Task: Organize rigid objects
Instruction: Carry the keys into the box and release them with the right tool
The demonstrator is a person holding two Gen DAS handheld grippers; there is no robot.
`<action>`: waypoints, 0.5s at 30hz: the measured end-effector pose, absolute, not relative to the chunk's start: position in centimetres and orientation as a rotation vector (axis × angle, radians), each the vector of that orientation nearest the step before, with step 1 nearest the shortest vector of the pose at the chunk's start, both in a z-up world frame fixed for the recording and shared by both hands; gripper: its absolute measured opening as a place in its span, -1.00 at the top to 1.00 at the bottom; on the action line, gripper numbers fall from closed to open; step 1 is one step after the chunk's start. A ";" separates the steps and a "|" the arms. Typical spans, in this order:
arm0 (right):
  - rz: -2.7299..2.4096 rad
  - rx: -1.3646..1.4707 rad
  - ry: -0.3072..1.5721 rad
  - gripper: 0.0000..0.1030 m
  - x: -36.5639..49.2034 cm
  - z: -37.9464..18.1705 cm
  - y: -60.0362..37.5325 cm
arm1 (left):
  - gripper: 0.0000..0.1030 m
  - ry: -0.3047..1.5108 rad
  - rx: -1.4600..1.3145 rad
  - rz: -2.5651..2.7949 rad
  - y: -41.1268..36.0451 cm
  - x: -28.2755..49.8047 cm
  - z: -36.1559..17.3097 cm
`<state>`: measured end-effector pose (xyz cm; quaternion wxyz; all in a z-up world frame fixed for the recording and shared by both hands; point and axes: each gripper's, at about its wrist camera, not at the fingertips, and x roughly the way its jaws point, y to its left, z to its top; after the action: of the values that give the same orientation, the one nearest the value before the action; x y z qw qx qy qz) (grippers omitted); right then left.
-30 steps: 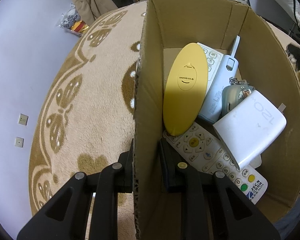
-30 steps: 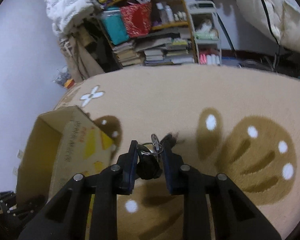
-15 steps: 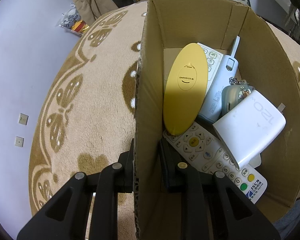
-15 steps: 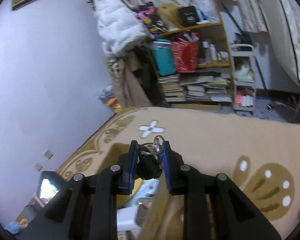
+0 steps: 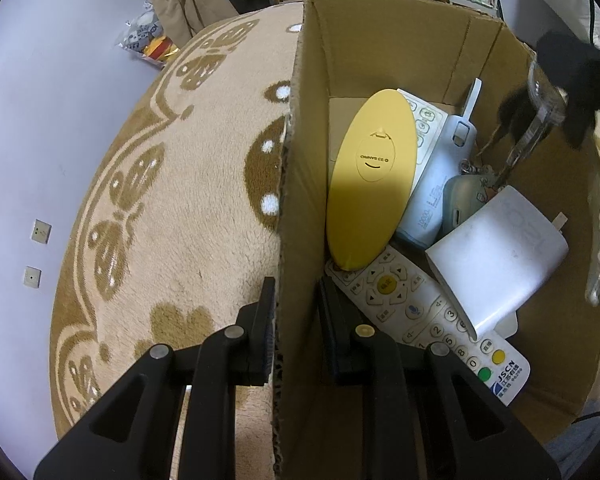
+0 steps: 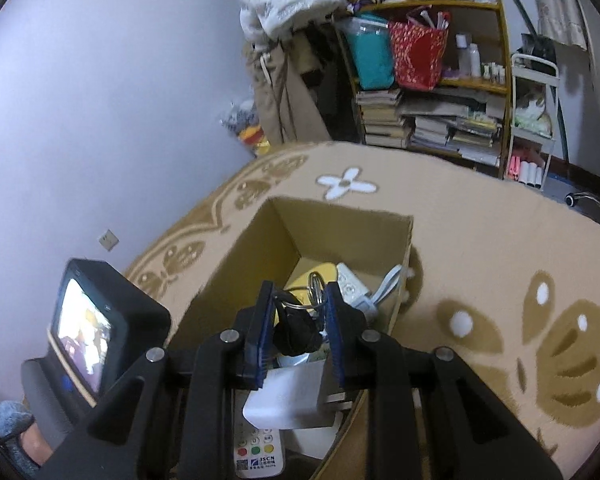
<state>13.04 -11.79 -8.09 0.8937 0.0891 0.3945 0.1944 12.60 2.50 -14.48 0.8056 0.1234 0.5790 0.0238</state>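
Note:
My left gripper [image 5: 296,300] is shut on the left wall of an open cardboard box [image 5: 380,40] standing on the rug. Inside lie a yellow oval remote [image 5: 370,176], a white button remote [image 5: 416,304], a white charger [image 5: 500,256], a pale blue power bank [image 5: 432,184] and a grey-green pouch [image 5: 464,200]. My right gripper [image 6: 298,300] hangs over the box [image 6: 340,216] with a black key fob and its rings [image 6: 296,328] between its pads; its jaws are opening slightly. In the left wrist view the keys [image 5: 536,120] dangle above the box's right side.
The box sits on a beige rug with brown patterns [image 6: 500,260]. A crowded bookshelf [image 6: 432,120] and hanging clothes stand at the back wall. The left gripper's screen unit [image 6: 88,328] is at the lower left. A bag of small items [image 5: 148,40] lies by the wall.
My right gripper has carried the keys from over the bare rug to above the open box, and it now shows in the left wrist view. The left gripper has kept still.

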 end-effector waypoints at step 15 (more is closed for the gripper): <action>0.326 0.182 0.856 -0.02 12.4 -6.9 -13.3 | 0.61 1.234 0.270 0.050 2.5 12.6 -14.4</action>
<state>12.37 -13.30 -6.89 0.8930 0.0879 0.4125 0.1573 12.62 2.48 -14.42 0.8067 0.1261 0.5768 0.0236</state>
